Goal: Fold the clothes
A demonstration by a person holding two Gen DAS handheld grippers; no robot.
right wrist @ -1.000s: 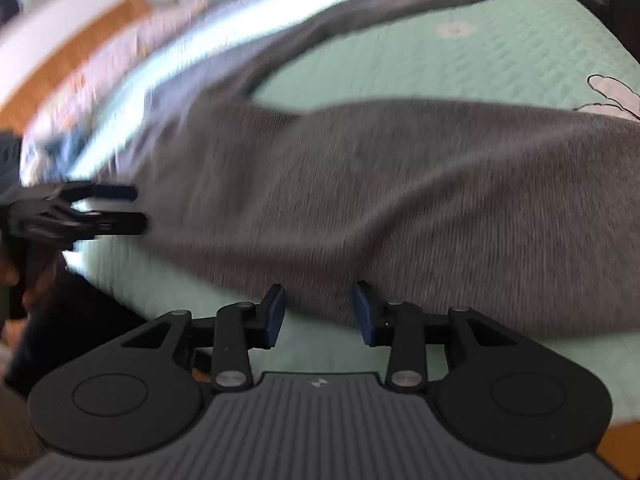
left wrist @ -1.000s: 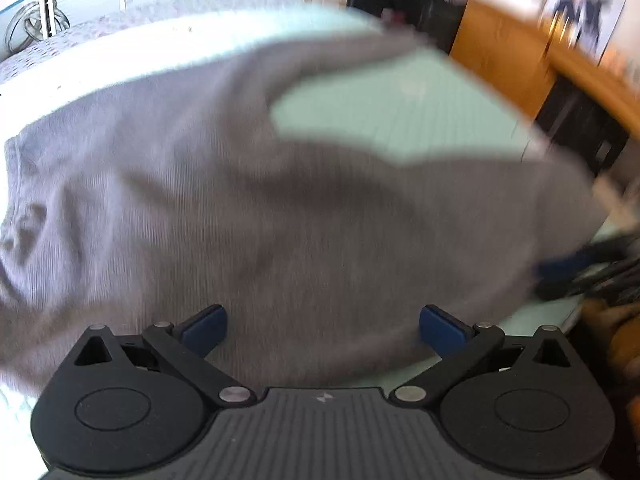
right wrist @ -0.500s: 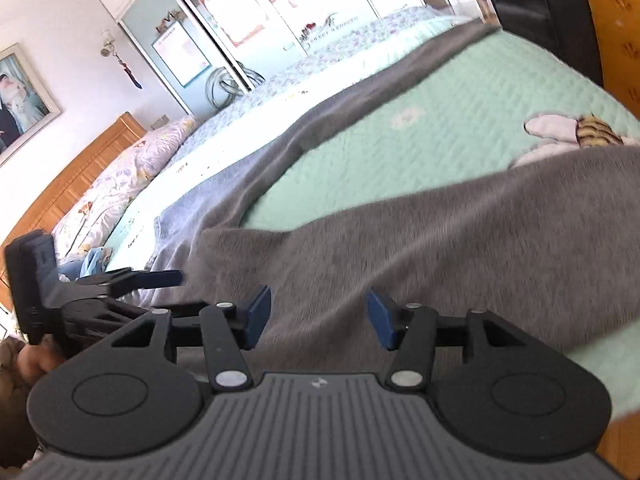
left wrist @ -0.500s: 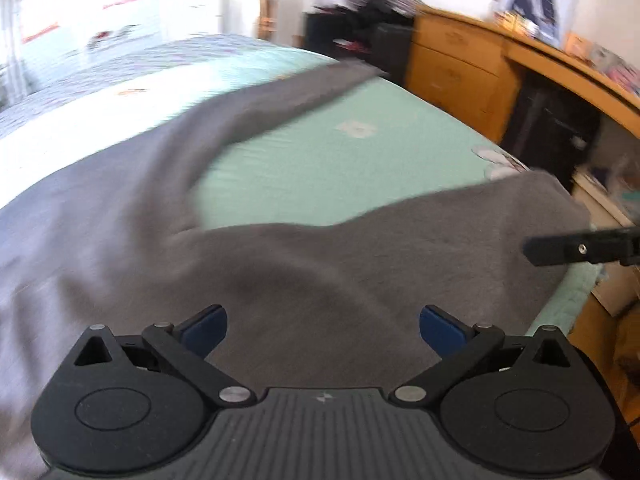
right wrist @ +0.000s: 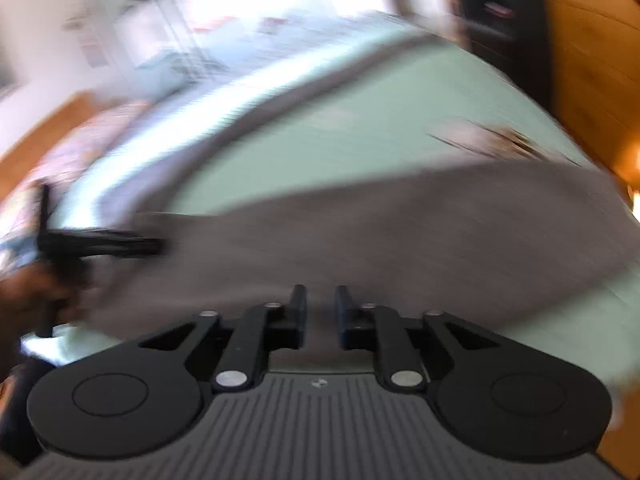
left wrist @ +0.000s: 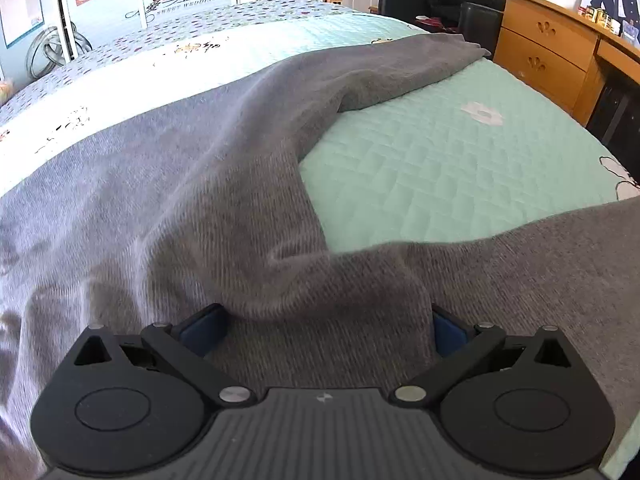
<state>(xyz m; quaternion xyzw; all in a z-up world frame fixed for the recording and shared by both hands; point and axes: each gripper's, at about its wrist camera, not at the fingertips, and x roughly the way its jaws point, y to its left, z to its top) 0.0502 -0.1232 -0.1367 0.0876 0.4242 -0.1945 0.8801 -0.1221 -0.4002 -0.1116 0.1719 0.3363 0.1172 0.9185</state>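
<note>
The grey knitted garment [left wrist: 168, 208] lies spread over the mint-green quilted bedspread [left wrist: 460, 160], one long part of it running away toward the far corner of the bed beside the orange wooden dresser [left wrist: 548, 56], another part crossing in front of me on the right. A raised fold of it bunches up between the blue pads [left wrist: 204, 326] of my left gripper [left wrist: 320, 320]; those jaws stand spread wide, and the pads do not press the cloth.

My right gripper [right wrist: 320, 304] sits low over the near band of the same grey cloth. Its jaws have just been closing and now stand narrow, with a slim gap left between the fingers [right wrist: 298, 304]; the picture is smeared, and I cannot tell whether any cloth is caught in that gap. In that blurred view my left gripper shows far off to the left, over the garment's edge.
</note>
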